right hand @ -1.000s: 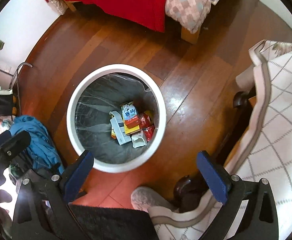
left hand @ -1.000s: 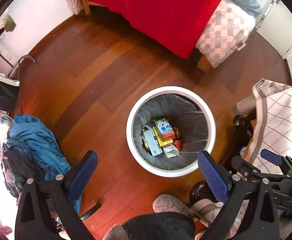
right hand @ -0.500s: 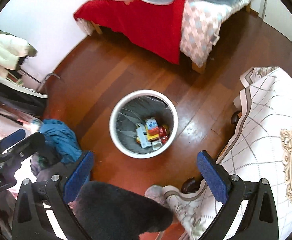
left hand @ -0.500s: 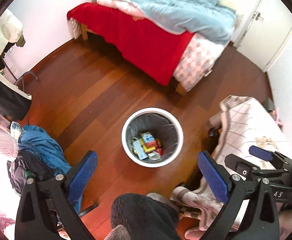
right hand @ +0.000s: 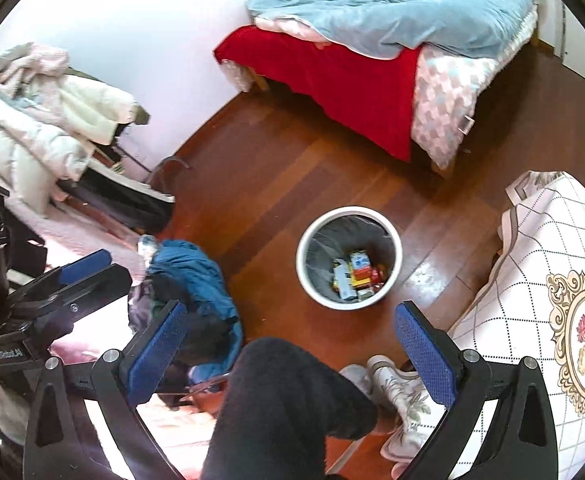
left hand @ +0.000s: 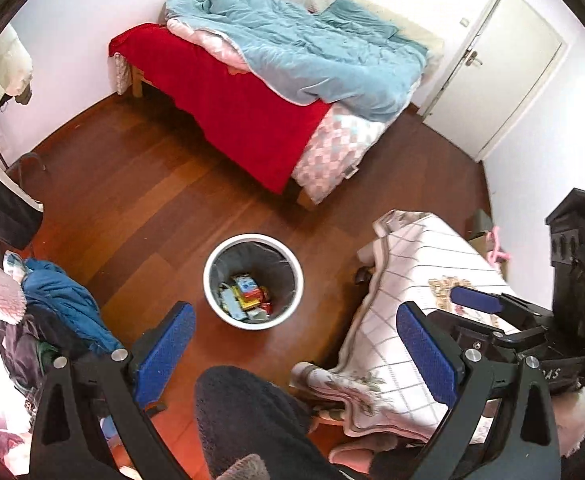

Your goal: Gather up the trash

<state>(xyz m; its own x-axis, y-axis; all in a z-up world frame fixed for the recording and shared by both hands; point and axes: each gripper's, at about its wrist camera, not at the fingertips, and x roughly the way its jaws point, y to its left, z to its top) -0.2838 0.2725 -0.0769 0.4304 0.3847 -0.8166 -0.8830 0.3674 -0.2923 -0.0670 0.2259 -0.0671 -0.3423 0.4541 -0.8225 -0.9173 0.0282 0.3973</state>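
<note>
A white round trash bin [left hand: 216, 256] with a grey liner stands on the wooden floor and holds several cartons and wrappers [left hand: 246, 296]. It also shows in the right wrist view [right hand: 304, 240], with the trash [right hand: 356, 272] inside. My left gripper [left hand: 292, 336] is open and empty, high above the floor, with the bin below and between its fingers. My right gripper [right hand: 288, 340] is open and empty, at a similar height to the right of the left one. Each gripper shows at the edge of the other's view.
A bed [left hand: 252, 80] with red and blue covers stands at the back. A table with a checked cloth [left hand: 412, 280] is on the right. A blue jacket [left hand: 64, 300] and clothes pile lie on the left. The person's dark-clad leg [right hand: 284, 408] is below. A white door [left hand: 504, 64] is back right.
Both grippers have risen far above the bin, which now looks much smaller. The bed, door and table have come into view. Both grippers stayed open and empty.
</note>
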